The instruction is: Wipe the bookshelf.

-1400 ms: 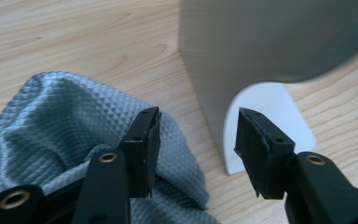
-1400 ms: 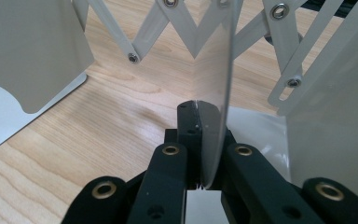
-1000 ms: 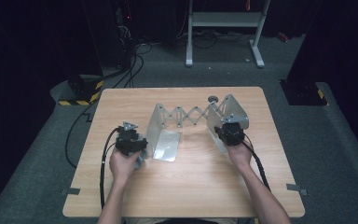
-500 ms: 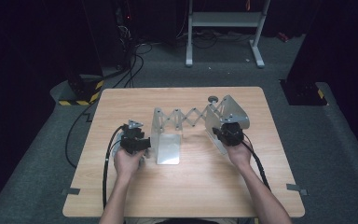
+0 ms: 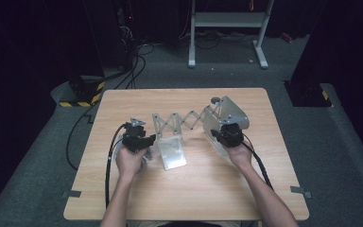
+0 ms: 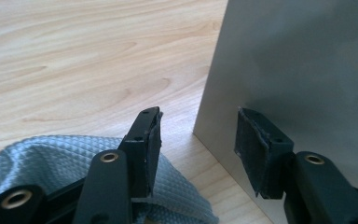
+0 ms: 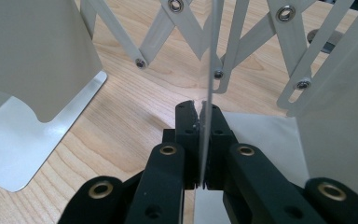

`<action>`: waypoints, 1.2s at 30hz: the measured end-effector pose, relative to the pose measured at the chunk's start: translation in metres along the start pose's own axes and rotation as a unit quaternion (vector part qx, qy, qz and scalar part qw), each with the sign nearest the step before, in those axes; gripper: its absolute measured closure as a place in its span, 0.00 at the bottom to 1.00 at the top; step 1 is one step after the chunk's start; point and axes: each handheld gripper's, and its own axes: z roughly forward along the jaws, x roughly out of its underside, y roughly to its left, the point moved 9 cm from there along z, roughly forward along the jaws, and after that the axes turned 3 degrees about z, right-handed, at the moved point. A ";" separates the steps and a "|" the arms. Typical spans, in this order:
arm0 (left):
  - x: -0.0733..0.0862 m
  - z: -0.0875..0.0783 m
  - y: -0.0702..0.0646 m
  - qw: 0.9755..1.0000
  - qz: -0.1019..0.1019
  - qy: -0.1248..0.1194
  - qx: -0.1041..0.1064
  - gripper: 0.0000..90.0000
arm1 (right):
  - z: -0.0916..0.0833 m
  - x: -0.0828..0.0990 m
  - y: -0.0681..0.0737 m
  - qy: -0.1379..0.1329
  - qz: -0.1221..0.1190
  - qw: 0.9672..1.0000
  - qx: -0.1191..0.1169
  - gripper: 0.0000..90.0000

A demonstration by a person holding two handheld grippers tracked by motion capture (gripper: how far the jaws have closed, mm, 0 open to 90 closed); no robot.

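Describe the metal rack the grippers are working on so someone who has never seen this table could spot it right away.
On the wooden table, look just past the two hands, across the middle. The expanding metal bookend rack stands there: two upright silver end plates joined by a zigzag scissor lattice. The right gripper is clamped on one plate's edge; the only nearby thing, a grey cloth, is soft and textured.

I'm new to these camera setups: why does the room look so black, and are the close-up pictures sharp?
High view: light falls on the wooden table, surroundings stay dark. Left gripper view: metal panel soft, shadowed. Right gripper view: thin plate edge-on, glaring pale.
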 end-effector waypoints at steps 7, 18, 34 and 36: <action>-0.001 0.001 0.001 1.000 -0.003 -0.001 -0.003 0.59 | 0.005 -0.006 -0.002 0.002 -0.003 1.000 -0.009 0.98; -0.001 0.006 0.013 1.000 -0.011 0.004 -0.013 0.54 | 0.001 -0.001 -0.001 0.008 -0.020 0.999 -0.028 0.98; -0.008 0.014 0.008 1.000 -0.008 0.001 0.016 0.53 | 0.002 -0.002 0.002 0.006 -0.018 1.000 -0.023 0.99; -0.008 0.014 0.007 1.000 -0.006 0.001 0.016 0.53 | 0.003 -0.003 0.001 0.004 -0.014 1.000 -0.022 0.99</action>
